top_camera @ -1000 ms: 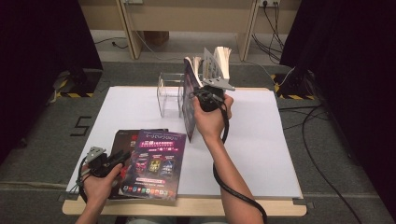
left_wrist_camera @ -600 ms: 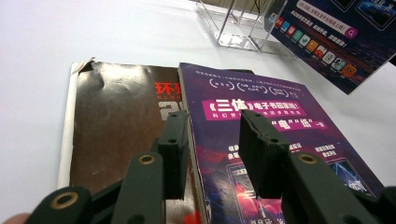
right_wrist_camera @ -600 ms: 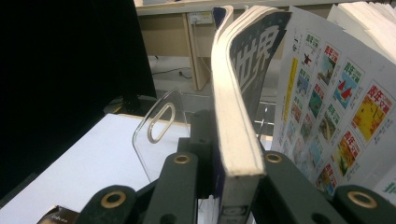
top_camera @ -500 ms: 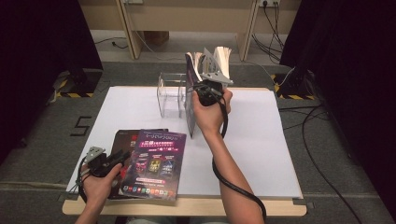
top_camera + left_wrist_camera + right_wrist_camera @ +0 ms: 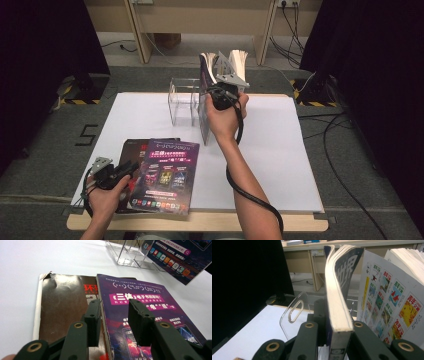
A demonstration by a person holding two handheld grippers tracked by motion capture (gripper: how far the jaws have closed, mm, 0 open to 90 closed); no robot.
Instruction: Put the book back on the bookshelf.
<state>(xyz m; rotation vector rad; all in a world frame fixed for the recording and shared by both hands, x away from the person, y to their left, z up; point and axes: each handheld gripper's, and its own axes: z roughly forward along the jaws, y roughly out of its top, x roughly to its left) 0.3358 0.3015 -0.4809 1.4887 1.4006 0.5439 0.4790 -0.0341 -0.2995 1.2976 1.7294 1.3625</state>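
My right gripper (image 5: 214, 94) is shut on an upright magazine (image 5: 203, 117) with a purple cover, held beside a clear acrylic rack (image 5: 182, 100). In the right gripper view the magazine's thick edge (image 5: 337, 302) stands clamped between the jaws of the right gripper (image 5: 337, 335), and its pages fan open above. A purple magazine (image 5: 167, 175) lies flat at the table's near left, partly over a dark brown one (image 5: 131, 149). My left gripper (image 5: 131, 169) is open just above them. Its jaws straddle the purple magazine's (image 5: 150, 302) left edge without gripping it.
The white table top (image 5: 280, 150) has free room to the right of the held magazine. The rack's clear divider (image 5: 294, 312) stands just left of the right gripper. Cables (image 5: 345, 150) lie on the grey floor at the right, and wooden furniture legs (image 5: 140, 30) stand behind.
The right hand has edged the upright magazine very slightly away from the person. The left hand and the flat magazines have not moved.
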